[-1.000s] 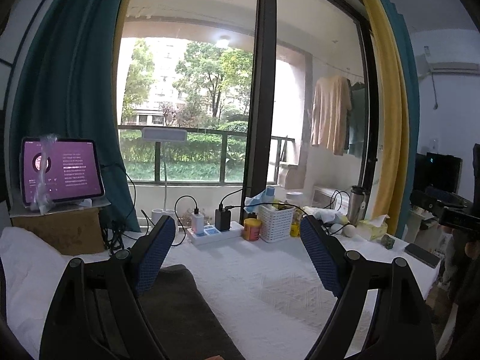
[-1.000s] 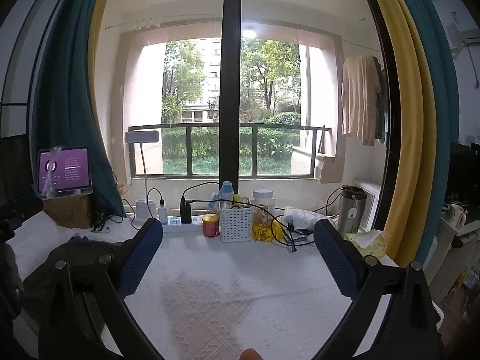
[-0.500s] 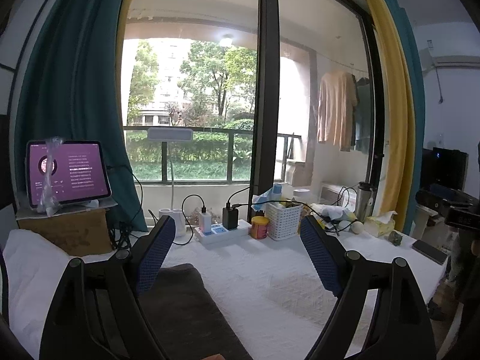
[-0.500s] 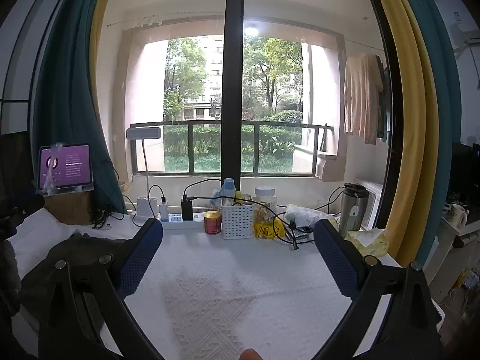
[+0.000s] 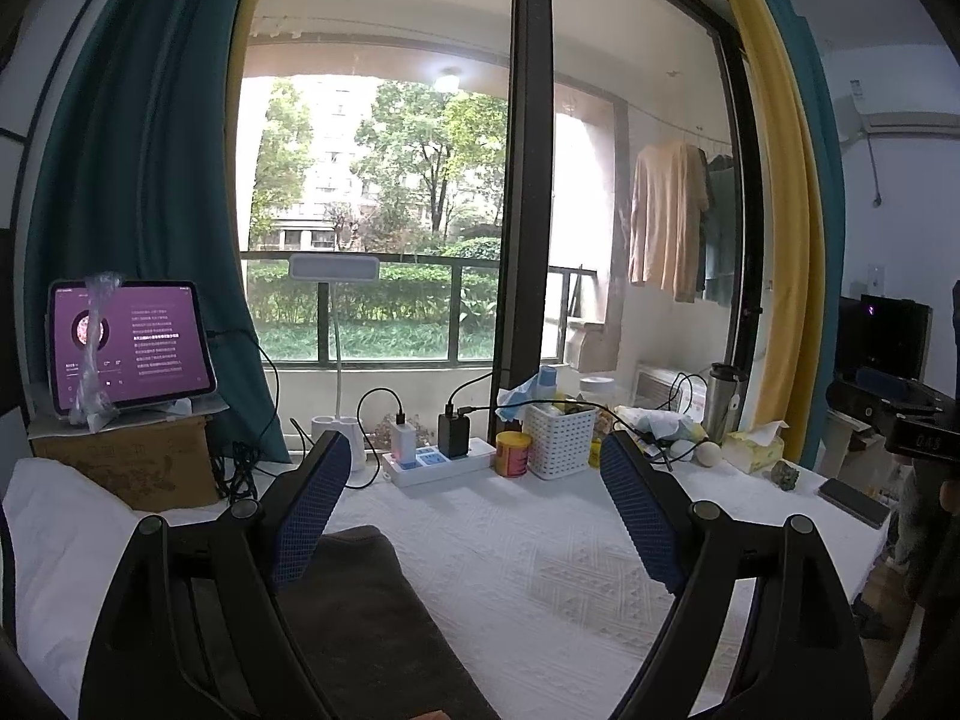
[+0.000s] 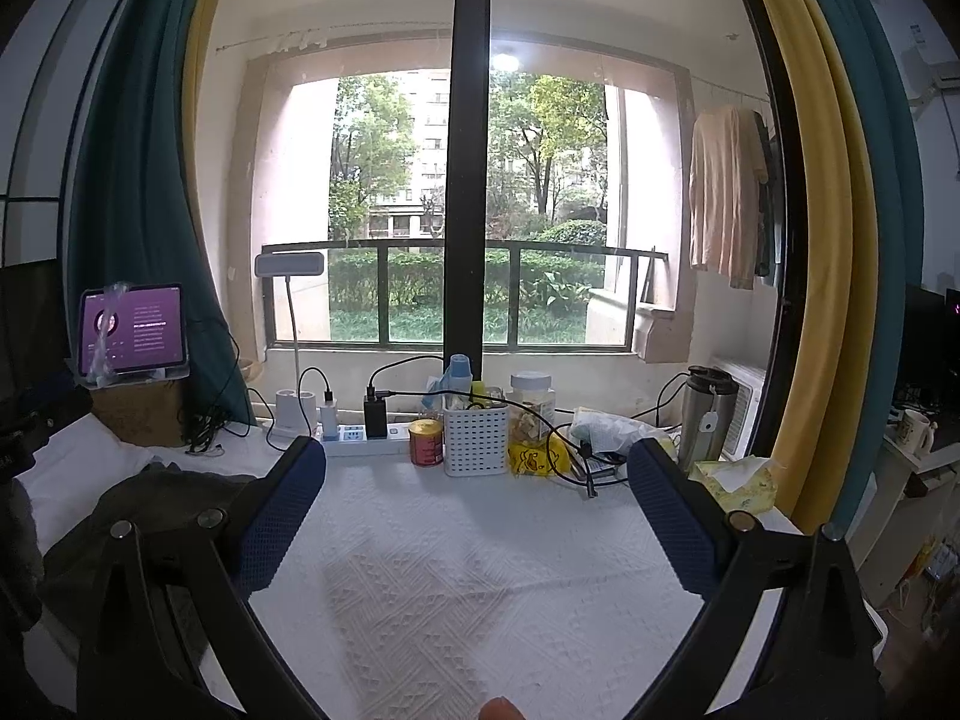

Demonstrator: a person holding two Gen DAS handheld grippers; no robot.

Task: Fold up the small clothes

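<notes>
A dark grey garment point(image 5: 366, 618) lies on the white textured table cover point(image 5: 540, 546), at the left side of the table, partly under the left gripper point(image 5: 474, 504), whose blue-padded fingers point(image 5: 309, 504) are spread wide with nothing between them. The right gripper point(image 6: 477, 510) is likewise spread and empty over bare cover, the garment point(image 6: 138, 510) lying to its left. Behind stand a power strip point(image 5: 441, 461), a red-and-yellow can point(image 5: 512, 453) (label too small to read) and a white basket point(image 5: 558, 441). A tablet point(image 5: 129, 345) shows a purple screen with unreadable lines of text.
</notes>
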